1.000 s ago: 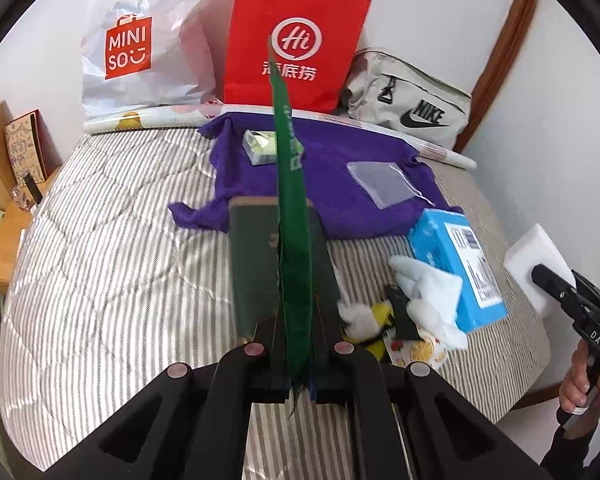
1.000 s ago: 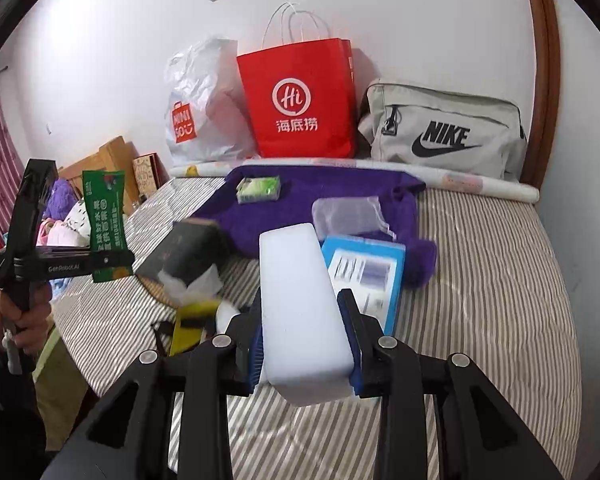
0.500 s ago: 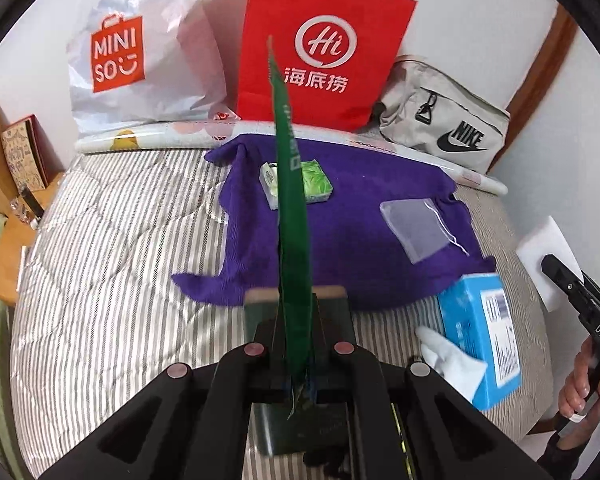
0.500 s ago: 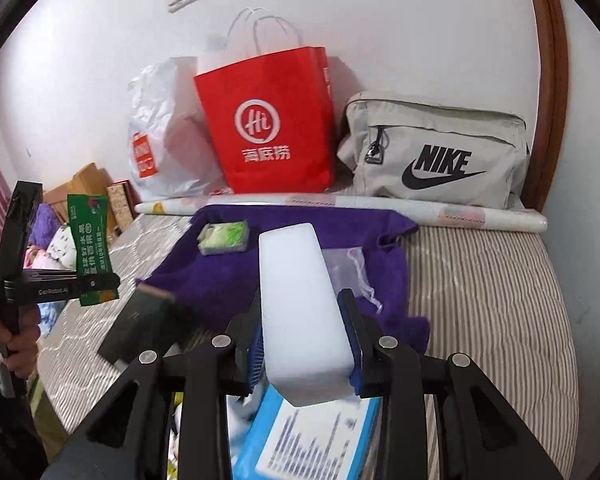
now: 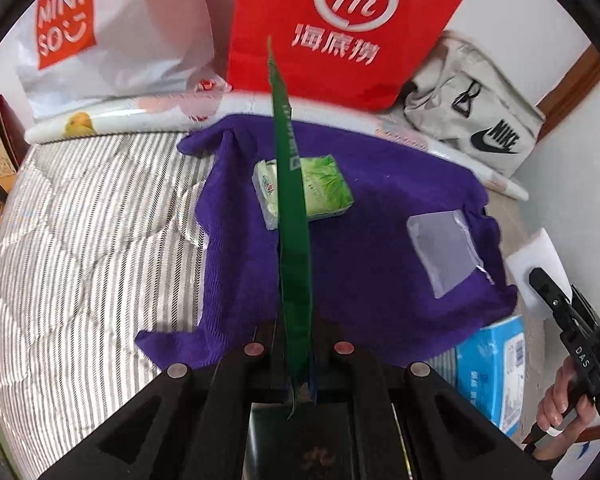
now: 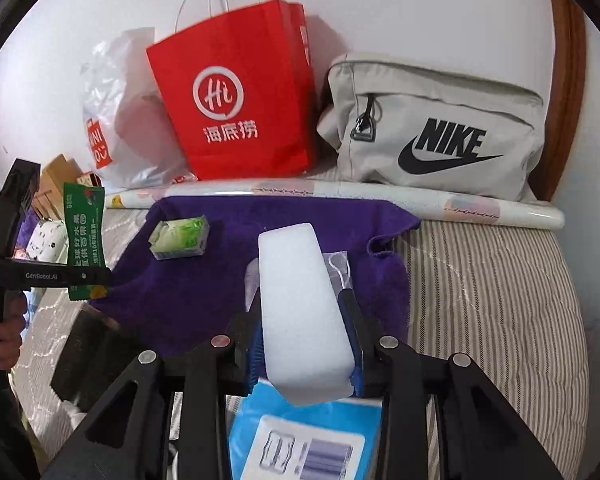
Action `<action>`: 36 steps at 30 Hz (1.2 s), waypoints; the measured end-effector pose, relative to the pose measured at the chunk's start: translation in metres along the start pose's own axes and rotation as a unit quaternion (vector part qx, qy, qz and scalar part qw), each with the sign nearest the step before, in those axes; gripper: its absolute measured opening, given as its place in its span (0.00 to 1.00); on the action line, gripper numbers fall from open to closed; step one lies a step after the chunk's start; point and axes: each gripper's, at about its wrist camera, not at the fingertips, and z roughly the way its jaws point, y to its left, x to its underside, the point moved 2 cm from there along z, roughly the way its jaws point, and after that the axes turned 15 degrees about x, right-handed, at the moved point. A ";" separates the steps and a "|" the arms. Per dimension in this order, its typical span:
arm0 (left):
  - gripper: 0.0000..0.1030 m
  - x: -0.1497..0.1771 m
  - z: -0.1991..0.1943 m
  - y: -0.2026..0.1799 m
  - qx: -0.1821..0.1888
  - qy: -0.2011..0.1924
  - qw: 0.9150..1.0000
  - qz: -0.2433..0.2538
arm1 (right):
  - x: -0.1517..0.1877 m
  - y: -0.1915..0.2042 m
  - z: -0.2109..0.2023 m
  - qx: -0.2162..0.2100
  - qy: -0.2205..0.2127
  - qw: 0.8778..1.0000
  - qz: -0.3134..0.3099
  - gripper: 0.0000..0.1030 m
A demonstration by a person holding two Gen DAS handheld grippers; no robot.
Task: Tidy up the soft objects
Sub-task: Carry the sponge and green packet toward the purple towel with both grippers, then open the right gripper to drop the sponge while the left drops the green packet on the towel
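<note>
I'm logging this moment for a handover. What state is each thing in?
left claw: shut on green sachet, held upright
right claw: shut on white sponge block
purple towel: spread on the bed
tissue pack: lying on the towel
clear pouch: flat on the towel
red paper bag: standing upright

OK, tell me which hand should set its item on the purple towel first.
Left, probably: its claw, shut on the green packet, hangs over the purple towel's bare middle. The right claw holds the white sponge nearer the towel's edge.
</note>
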 end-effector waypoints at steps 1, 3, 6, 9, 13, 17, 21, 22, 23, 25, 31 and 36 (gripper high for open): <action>0.06 -0.003 0.006 0.003 0.000 0.007 1.000 -0.004 | 0.000 0.001 0.004 0.000 0.002 1.000 -0.003 0.33; 0.06 -0.006 0.014 0.007 0.000 0.015 1.000 -0.013 | 0.000 0.004 0.013 0.003 0.010 1.000 -0.009 0.33; 0.06 -0.012 0.026 0.012 -0.006 0.028 0.999 -0.020 | -0.001 0.006 0.026 0.011 0.025 0.999 -0.017 0.33; 0.06 -0.015 0.035 0.015 -0.010 0.039 0.999 -0.023 | -0.001 0.005 0.037 0.012 0.033 0.999 -0.017 0.33; 0.06 -0.017 0.046 0.017 -0.015 0.048 0.998 -0.028 | -0.002 0.004 0.048 0.008 0.046 0.999 -0.009 0.33; 0.06 -0.018 0.051 0.018 -0.015 0.051 0.998 -0.028 | -0.001 0.004 0.058 0.005 0.057 0.998 -0.007 0.33; 0.06 -0.020 0.053 0.018 -0.022 0.053 0.998 -0.029 | -0.003 0.007 0.062 0.006 0.066 0.998 -0.012 0.33; 0.06 -0.020 0.053 0.020 -0.021 0.053 0.998 -0.029 | -0.003 0.008 0.062 0.004 0.065 0.998 -0.015 0.34; 0.06 -0.021 0.053 0.021 -0.020 0.053 0.998 -0.030 | -0.004 0.009 0.062 0.002 0.065 0.998 -0.017 0.34; 0.06 -0.022 0.054 0.022 -0.023 0.055 0.998 -0.032 | -0.006 0.011 0.065 0.005 0.069 0.997 -0.021 0.35; 0.20 -0.025 0.047 0.027 -0.020 0.053 0.998 -0.030 | -0.011 0.012 0.071 -0.017 0.077 0.997 -0.015 0.45; 0.35 -0.024 0.037 0.019 -0.013 0.047 0.999 -0.010 | -0.013 0.011 0.068 -0.024 0.073 0.997 -0.009 0.61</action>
